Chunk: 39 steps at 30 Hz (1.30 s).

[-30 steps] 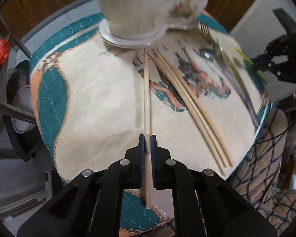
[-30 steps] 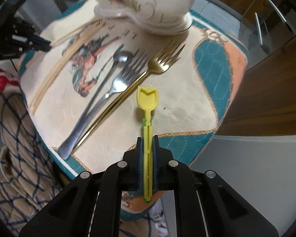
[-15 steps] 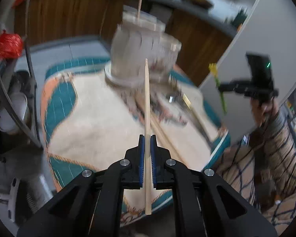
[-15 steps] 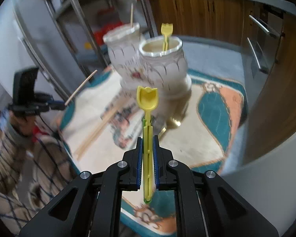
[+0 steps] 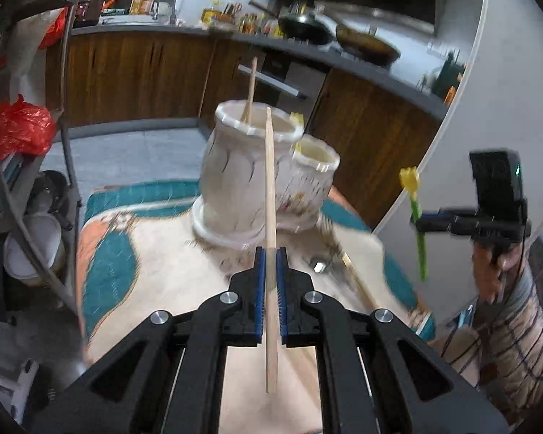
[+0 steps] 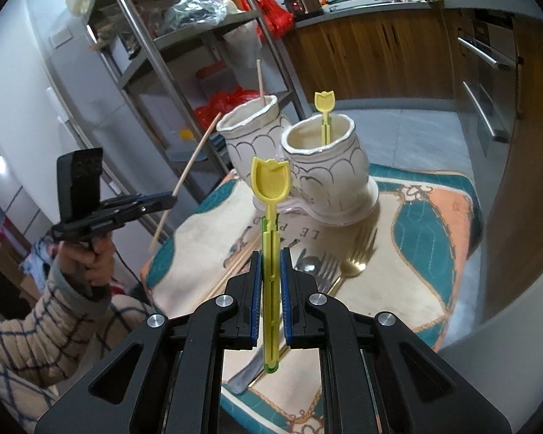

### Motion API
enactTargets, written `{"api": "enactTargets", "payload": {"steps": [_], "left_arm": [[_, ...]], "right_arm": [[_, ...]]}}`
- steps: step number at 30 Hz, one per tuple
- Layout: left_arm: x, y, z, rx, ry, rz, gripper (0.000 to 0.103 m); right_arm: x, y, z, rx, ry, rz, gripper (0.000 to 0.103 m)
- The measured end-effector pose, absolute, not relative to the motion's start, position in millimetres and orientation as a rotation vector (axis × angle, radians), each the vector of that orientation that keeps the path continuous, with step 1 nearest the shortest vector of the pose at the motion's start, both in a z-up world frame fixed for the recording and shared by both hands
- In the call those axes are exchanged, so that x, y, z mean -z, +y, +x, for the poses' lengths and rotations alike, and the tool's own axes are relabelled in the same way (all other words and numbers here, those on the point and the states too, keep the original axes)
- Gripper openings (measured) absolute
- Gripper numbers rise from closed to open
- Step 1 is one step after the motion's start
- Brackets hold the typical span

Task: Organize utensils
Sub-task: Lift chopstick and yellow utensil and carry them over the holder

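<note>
My left gripper (image 5: 270, 253) is shut on a wooden chopstick (image 5: 270, 188) held upright above the table, in front of the larger ceramic jar (image 5: 235, 177), which holds one chopstick (image 5: 250, 90). My right gripper (image 6: 270, 255) is shut on a yellow tulip-shaped spoon (image 6: 270, 184), raised before the smaller jar (image 6: 325, 166), which holds another yellow spoon (image 6: 324, 108). Each gripper shows in the other's view: the left gripper (image 6: 170, 199), the right gripper (image 5: 418, 218).
Chopsticks (image 6: 231, 271), a silver spoon (image 6: 304, 264), a silver fork (image 6: 324, 275) and a gold fork (image 6: 354, 260) lie on the patterned cloth (image 6: 416, 246) of the round table. A metal shelf rack (image 6: 163, 54) stands behind; wooden cabinets (image 5: 144, 72) beyond.
Both grippers have lifted off the table with their utensils and tilted up, so the jars' open tops now show. They were low over the cloth a second ago.
</note>
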State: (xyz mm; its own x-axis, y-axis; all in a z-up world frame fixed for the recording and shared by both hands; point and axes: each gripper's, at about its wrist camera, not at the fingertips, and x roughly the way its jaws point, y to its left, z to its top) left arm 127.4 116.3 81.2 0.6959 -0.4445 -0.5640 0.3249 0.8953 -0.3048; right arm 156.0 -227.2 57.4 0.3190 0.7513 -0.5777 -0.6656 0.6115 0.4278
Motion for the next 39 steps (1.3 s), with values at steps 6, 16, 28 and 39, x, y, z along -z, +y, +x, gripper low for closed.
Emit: {"api": "enactTargets", "payload": {"steps": [6,16,28,39], "left_arm": [[-118.7,112.6,121.0,0.403,0.422,-0.253,0.005],[-144.3,87.1,141.9,0.339,0.176,-0.223,0.006],[-127.2,78.5,215.7,0.265,0.127,-0.269,0.006],[-103.3,70.7,219.2,0.247,0.169,-0.241,0.006]], "right_arm": [[-81.0,-232.6,160.6,-0.931,0.700,0.208,0.011],[-92.5,-213.5,184.0,-0.887,0.543,0.288,0.011],[-109.4,-194.2,224.7,-0.827,0.396,0.280,0.011],[-87.7,-171.3,250.1,-0.757,0.397,0.238,0.011]]}}
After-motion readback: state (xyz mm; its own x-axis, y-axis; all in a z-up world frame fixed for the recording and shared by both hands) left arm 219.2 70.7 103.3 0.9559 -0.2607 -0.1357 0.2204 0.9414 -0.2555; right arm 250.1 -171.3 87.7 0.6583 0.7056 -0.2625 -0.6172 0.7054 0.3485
